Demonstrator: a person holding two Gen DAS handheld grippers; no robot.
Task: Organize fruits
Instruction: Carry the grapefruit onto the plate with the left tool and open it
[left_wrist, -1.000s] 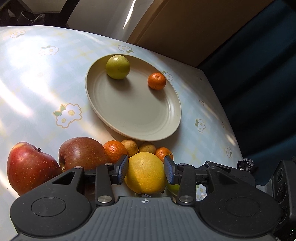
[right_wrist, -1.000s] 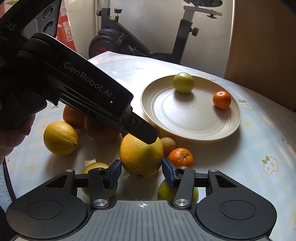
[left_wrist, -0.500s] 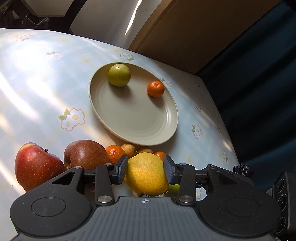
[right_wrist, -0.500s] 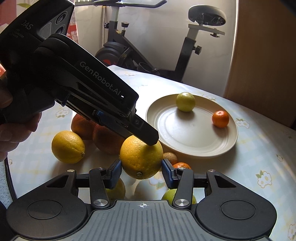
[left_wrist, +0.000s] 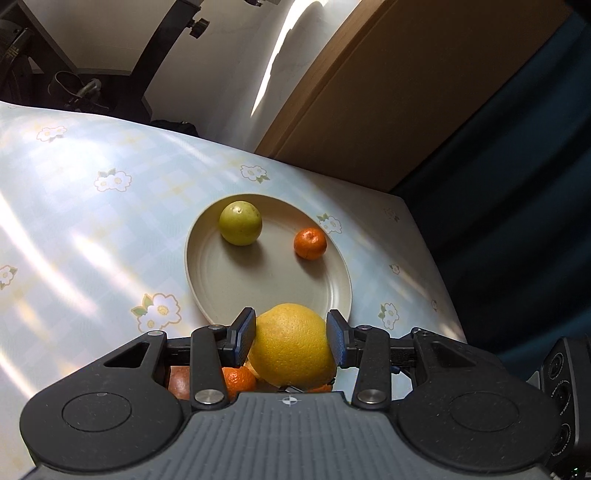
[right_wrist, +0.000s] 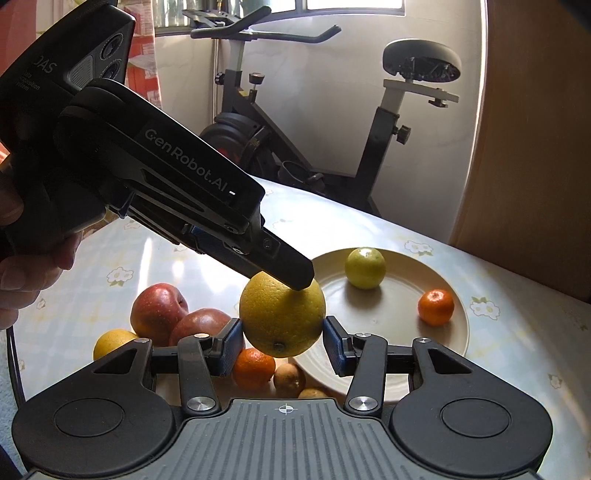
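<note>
A large yellow citrus (left_wrist: 291, 347) hangs above the table just short of the beige plate (left_wrist: 266, 284), and both grippers hold it. My left gripper (left_wrist: 291, 332) is shut on it, pads pressed to both sides. In the right wrist view the left gripper's fingers (right_wrist: 291, 275) rest on top of the citrus (right_wrist: 282, 317), while my right gripper (right_wrist: 283, 341) is shut on its flanks. The plate (right_wrist: 391, 332) carries a green round fruit (right_wrist: 365, 267) and a mandarin (right_wrist: 436, 307).
Under the grippers on the flowered tablecloth lie two red apples (right_wrist: 157, 312), another yellow citrus (right_wrist: 110, 341), a mandarin (right_wrist: 253, 369) and small brown fruits (right_wrist: 289, 378). An exercise bike (right_wrist: 332, 129) and a wooden panel (right_wrist: 535, 147) stand behind the table.
Both grippers have risen together with the yellow citrus, lifting it off the table. The fruit pile has dropped lower in both views and the plate looks farther off.
</note>
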